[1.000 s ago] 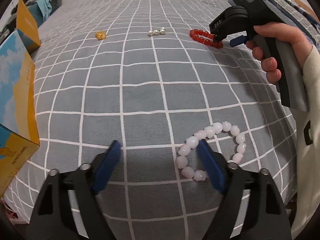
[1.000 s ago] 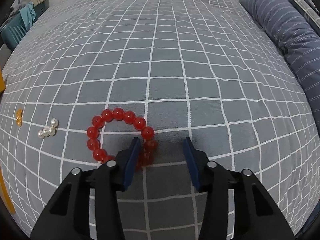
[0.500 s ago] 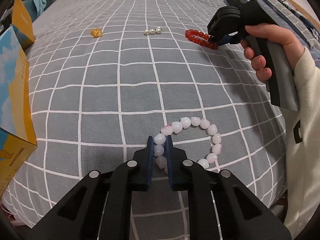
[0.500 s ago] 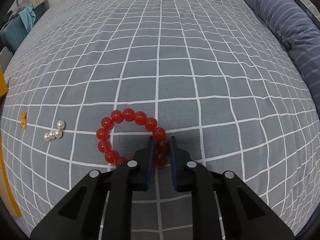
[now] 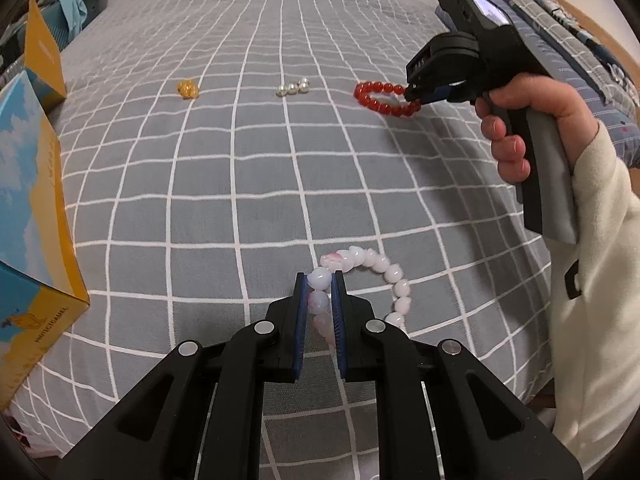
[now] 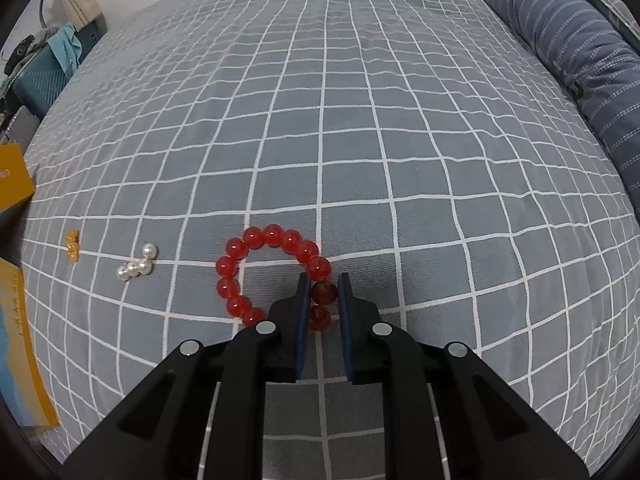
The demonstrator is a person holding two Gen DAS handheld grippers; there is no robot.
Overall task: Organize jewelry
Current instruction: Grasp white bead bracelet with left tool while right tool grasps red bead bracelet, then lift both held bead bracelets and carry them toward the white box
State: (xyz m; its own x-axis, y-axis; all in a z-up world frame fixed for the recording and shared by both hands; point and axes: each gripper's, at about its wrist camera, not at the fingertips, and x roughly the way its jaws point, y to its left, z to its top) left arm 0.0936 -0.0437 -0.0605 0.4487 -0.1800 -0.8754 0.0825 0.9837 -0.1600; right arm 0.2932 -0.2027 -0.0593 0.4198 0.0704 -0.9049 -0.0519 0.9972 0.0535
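My left gripper (image 5: 319,280) is shut on the near-left beads of a pale pink bead bracelet (image 5: 376,266), which trails to the right on the grey checked bedspread (image 5: 260,184). My right gripper (image 6: 323,283) is shut on the near-right beads of a red bead bracelet (image 6: 256,240); in the left wrist view the right gripper (image 5: 416,94) pinches the red bracelet (image 5: 380,98) at the far right. A small cluster of white pearls (image 6: 136,266) and a small gold piece (image 6: 73,246) lie left of the red bracelet.
A blue and yellow cardboard box (image 5: 28,208) stands at the left edge of the bed, with an orange flap (image 5: 42,52) behind it. A blue striped pillow (image 6: 568,52) lies at the far right. The bed edge is just below my left gripper.
Both grippers went from open to shut on their bracelets. The pink bracelet has bunched up and lifted slightly at the left gripper's tips.
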